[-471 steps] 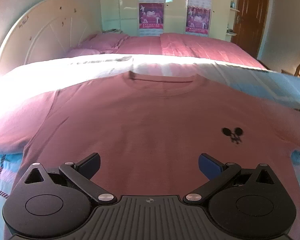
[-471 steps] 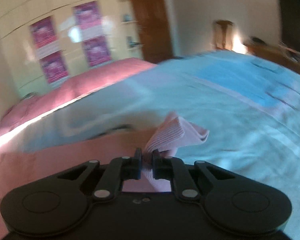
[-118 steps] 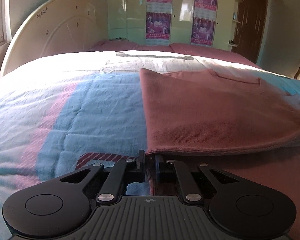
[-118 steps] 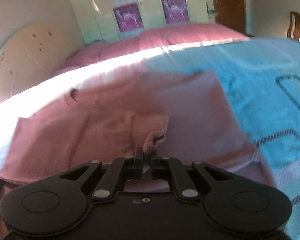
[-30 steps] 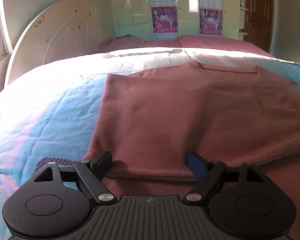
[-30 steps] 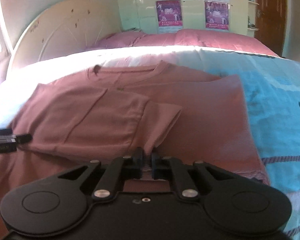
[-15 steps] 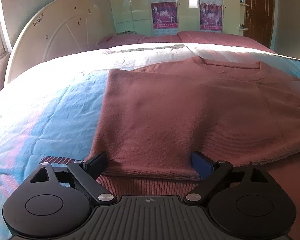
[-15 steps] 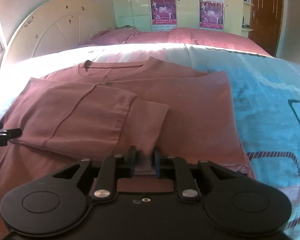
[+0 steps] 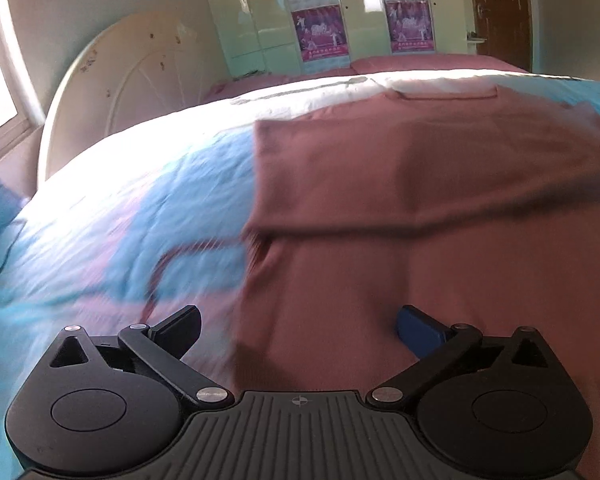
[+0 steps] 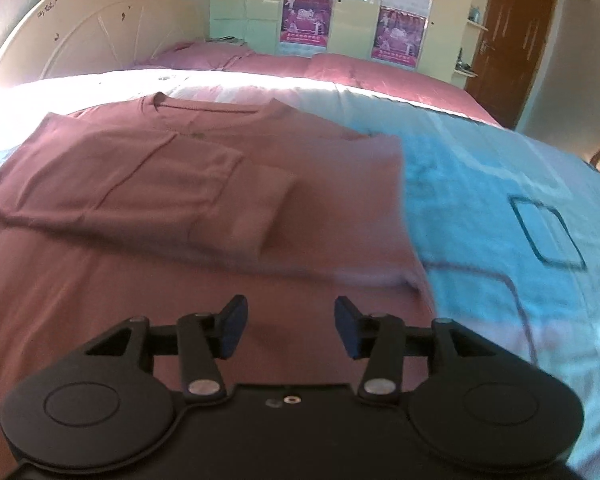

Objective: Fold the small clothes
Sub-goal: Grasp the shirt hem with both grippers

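Observation:
A dusty-pink T-shirt (image 9: 440, 184) lies flat on the bed with both sides and sleeves folded in over the middle. In the right wrist view the shirt (image 10: 180, 184) shows its collar at the far end and a folded sleeve cuff (image 10: 256, 208) on top. My left gripper (image 9: 300, 326) is open and empty, low over the shirt's near left edge. My right gripper (image 10: 288, 330) is open and empty, low over the shirt's near right part.
The shirt lies on a blue and pink quilt (image 9: 112, 216) that also shows in the right wrist view (image 10: 500, 208). A white headboard (image 9: 132, 80), pink pillows (image 10: 204, 54), a poster-covered wardrobe (image 10: 348, 4) and a brown door (image 10: 512, 36) stand beyond.
My right gripper has opened and let go of the folded sleeve, which now lies flat. Both grippers have pulled back toward the shirt's near end. The left gripper stays open.

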`<action>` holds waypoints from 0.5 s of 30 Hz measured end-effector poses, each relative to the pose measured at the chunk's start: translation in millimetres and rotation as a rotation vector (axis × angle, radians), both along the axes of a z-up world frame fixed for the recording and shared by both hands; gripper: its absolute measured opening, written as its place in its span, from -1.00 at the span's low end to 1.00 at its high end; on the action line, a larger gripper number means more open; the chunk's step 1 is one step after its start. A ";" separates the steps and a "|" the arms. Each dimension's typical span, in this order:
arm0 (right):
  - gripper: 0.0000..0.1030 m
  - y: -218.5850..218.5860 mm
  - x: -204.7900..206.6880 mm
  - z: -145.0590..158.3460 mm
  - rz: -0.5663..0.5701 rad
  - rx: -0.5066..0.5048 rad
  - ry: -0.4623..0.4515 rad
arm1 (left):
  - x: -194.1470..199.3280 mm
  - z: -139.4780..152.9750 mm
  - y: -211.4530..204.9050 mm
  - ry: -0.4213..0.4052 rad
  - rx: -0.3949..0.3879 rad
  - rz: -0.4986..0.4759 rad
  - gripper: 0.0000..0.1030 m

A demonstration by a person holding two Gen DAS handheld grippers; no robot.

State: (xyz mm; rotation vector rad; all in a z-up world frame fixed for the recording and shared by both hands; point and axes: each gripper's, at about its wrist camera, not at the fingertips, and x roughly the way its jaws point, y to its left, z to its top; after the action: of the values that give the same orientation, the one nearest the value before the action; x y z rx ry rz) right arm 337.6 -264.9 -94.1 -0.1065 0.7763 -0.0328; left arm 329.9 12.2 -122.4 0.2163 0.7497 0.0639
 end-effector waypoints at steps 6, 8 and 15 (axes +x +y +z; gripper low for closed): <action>-0.38 -49.5 -80.0 -3.4 -0.069 0.115 0.029 | -74.1 7.8 52.2 0.029 -0.119 0.005 0.68; -0.42 -67.7 -106.5 -4.8 -0.096 0.171 0.044 | -94.5 8.1 68.3 0.040 -0.182 0.010 0.59; -0.37 -118.4 -180.5 -17.5 -0.224 0.453 0.069 | -154.4 3.7 109.5 0.078 -0.513 -0.018 0.50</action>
State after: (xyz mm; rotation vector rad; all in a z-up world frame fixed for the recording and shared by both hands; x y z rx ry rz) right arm 157.2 -383.4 -111.6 0.4114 0.8443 -0.0648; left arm 175.5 121.8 -118.7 -0.2646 0.8171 -0.1544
